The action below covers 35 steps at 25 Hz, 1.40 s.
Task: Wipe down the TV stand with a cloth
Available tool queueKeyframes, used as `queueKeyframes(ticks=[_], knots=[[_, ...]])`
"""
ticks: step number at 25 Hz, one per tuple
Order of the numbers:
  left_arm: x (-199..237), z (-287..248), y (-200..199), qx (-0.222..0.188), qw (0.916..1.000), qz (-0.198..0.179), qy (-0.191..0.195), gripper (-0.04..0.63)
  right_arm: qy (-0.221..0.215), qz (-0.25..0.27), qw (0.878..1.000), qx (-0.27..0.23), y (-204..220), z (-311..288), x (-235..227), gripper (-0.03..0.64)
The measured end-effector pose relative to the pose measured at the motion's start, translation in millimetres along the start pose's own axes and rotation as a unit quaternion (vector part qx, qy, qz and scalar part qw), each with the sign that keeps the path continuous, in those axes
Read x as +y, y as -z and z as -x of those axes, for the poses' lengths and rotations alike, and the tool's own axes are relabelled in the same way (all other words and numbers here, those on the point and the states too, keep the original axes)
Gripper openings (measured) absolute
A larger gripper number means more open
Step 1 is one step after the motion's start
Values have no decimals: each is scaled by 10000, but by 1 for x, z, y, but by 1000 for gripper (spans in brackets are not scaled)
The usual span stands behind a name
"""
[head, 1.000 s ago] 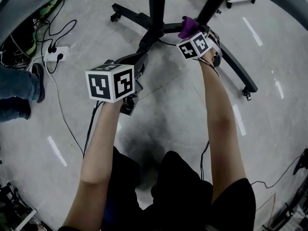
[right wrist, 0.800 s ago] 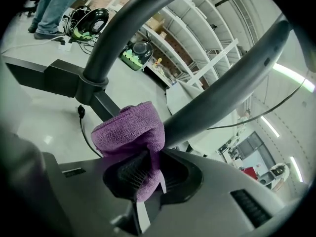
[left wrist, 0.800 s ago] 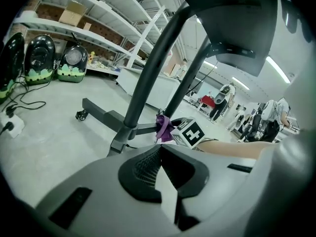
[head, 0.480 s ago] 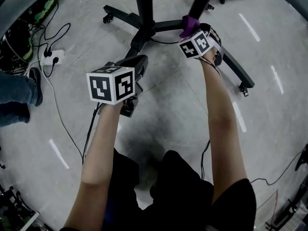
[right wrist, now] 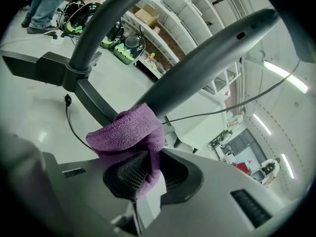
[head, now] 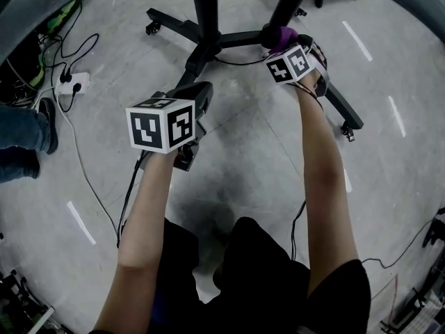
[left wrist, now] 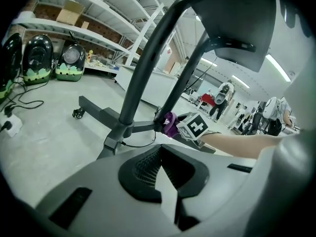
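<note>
The black TV stand [head: 208, 19] rises from a wheeled base [head: 174, 26] on the grey floor, with two slanted poles. My right gripper [head: 281, 44] is shut on a purple cloth [head: 279, 36] [right wrist: 129, 132], which is pressed against the right pole [right wrist: 197, 63] low down, just above the base. In the left gripper view the same cloth [left wrist: 169, 124] shows against that pole. My left gripper [head: 195, 96] hangs nearer to me, short of the left pole [left wrist: 143, 78], shut with nothing between its jaws.
A white power strip [head: 73, 84] with black cables lies on the floor at the left. A person's leg in jeans and a shoe [head: 28, 127] stands at the left edge. A base leg with a caster [head: 345, 131] runs off to the right.
My right gripper and the cloth have slid a little to the right and upward along the pole. The left gripper has hardly moved.
</note>
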<state>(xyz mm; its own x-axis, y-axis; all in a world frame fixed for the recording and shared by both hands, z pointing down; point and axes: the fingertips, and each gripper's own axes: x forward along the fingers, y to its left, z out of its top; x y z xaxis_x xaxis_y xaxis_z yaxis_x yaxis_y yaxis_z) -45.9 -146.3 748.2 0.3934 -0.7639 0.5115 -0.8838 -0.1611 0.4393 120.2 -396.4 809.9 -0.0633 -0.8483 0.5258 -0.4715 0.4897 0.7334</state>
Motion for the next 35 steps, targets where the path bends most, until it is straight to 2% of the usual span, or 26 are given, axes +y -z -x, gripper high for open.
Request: queueKeyframes(ticks=[5,19,25,29,35], knots=[[0,-2,5,65,10000,-18,-34,8,-72,232,9997,26,-2,-4,6,77],[-11,-13,15,216,9996,-153,93,8,87,62,9999,-105,17,4,0,75],[-20,-18,20,279,9992,-217,192,8,71,-145,9996,231,56,6,-3,75],[-29,-24,25,344,9986,-253,316,8,122,116,9997,201,69,12,0,75],[-42,-34,31,402,9979,-250,449,8,163,27,9995,281,87,17,-7,75]])
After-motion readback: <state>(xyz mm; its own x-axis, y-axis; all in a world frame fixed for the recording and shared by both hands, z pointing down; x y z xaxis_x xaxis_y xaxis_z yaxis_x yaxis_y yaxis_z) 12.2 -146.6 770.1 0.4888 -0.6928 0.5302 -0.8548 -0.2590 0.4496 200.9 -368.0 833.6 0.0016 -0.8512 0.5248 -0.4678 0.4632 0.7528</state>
